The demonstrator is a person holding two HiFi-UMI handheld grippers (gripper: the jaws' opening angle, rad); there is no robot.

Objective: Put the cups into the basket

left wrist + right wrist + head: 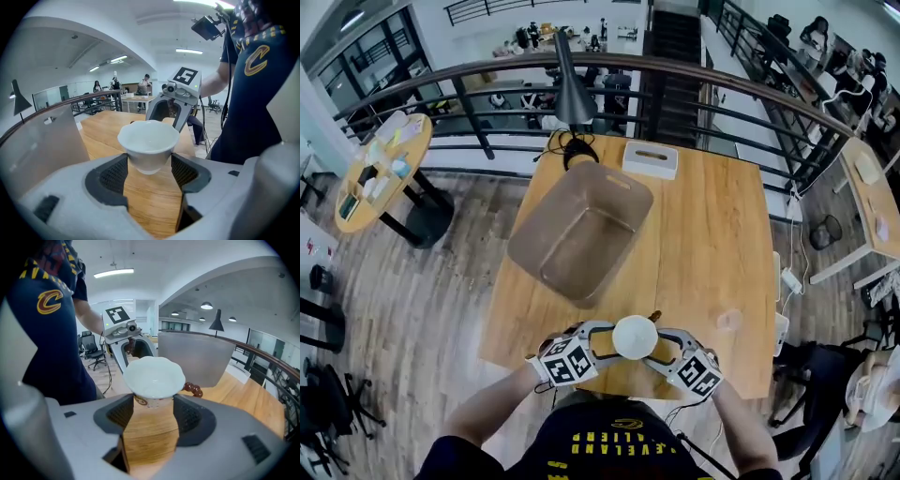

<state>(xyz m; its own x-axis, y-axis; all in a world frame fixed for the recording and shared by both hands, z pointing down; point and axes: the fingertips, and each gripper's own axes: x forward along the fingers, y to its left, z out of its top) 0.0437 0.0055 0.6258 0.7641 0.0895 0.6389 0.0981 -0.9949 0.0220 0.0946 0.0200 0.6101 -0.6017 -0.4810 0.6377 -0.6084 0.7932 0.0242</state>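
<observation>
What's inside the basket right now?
Nothing I can see: the basket shows a bare bottom, no cup. Its near wall's inner face is hidden by the rim. The white cup is outside it.

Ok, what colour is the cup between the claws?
The cup is white; the left gripper view shows it best.

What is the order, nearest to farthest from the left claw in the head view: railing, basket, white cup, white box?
1. white cup, at the left claw tips.
2. basket, ahead, slightly left.
3. white box, far edge of the table.
4. railing, beyond it.
</observation>
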